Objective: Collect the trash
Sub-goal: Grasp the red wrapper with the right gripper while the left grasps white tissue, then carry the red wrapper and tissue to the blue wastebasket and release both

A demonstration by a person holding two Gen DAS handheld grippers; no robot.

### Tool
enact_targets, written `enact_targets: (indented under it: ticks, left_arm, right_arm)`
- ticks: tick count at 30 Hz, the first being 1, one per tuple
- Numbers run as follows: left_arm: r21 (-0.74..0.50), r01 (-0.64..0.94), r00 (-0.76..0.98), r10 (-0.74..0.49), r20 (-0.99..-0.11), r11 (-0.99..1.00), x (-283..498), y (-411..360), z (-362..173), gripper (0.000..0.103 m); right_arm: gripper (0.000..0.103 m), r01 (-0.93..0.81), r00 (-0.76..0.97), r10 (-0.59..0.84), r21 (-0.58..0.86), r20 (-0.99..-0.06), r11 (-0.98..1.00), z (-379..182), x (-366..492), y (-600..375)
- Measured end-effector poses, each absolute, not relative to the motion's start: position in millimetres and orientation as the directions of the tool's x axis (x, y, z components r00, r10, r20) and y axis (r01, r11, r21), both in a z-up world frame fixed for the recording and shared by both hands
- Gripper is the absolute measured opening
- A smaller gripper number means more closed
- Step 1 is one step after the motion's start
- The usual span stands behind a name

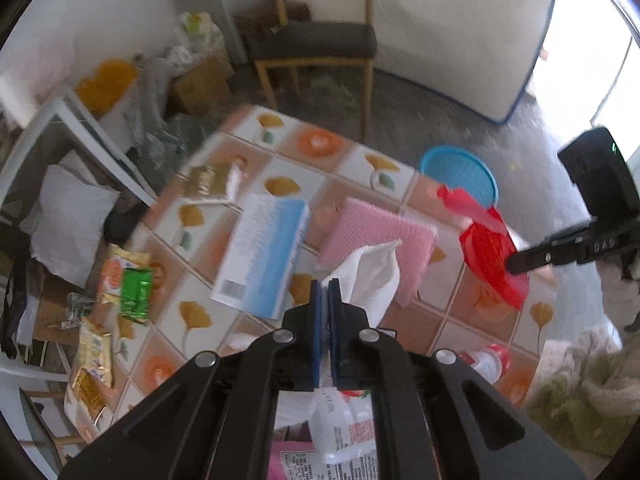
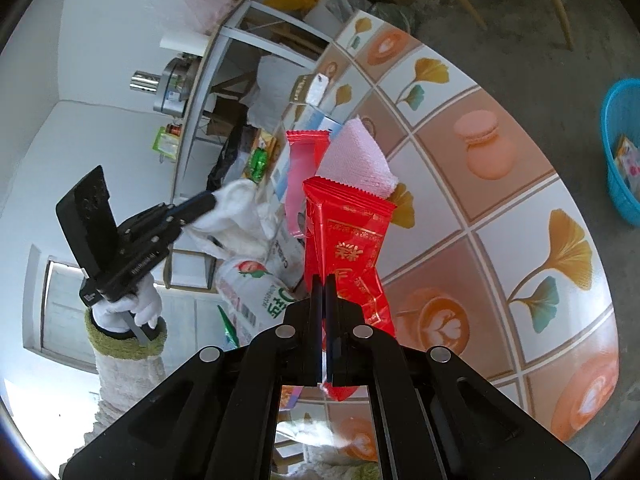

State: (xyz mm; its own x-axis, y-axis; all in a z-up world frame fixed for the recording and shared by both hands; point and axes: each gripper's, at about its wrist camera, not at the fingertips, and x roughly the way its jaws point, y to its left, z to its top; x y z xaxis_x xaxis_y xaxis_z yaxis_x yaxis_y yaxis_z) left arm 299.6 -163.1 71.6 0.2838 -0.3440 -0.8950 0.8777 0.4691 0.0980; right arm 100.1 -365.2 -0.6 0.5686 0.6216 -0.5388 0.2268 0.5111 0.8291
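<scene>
Now the left hand-held gripper (image 1: 328, 292) pinches crumpled white tissue (image 1: 372, 276); the right hand-held gripper (image 2: 324, 284) clamps a glossy red wrapper (image 2: 348, 232).

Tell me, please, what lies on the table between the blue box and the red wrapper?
The pink cloth, seen in the left wrist view between the blue box and red wrapper.

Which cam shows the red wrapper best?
Right wrist. The red wrapper fills the centre there, sharp, print legible, pinched in the shut right gripper. The left wrist view shows it only small and blurred at the right, with the right gripper across it.
</scene>
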Motion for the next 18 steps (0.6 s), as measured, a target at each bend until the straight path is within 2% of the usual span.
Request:
enact_targets:
  ticks: [8, 18]
  left_arm:
    - [0.058, 0.841, 0.355, -0.469, -0.809, 0.538, 288, -148, 132, 0.003]
    - [-0.105, 0.873, 0.260, -0.636, -0.726, 0.476, 255, -202, 166, 0.003]
  right_arm:
    - [0.000, 0.181, 0.623, 0.617, 0.856, -0.480, 0.483, 17, 89, -374]
    - [0.000, 0.174, 0.724, 0.544, 0.875, -0.425, 0.452, 34, 62, -412]
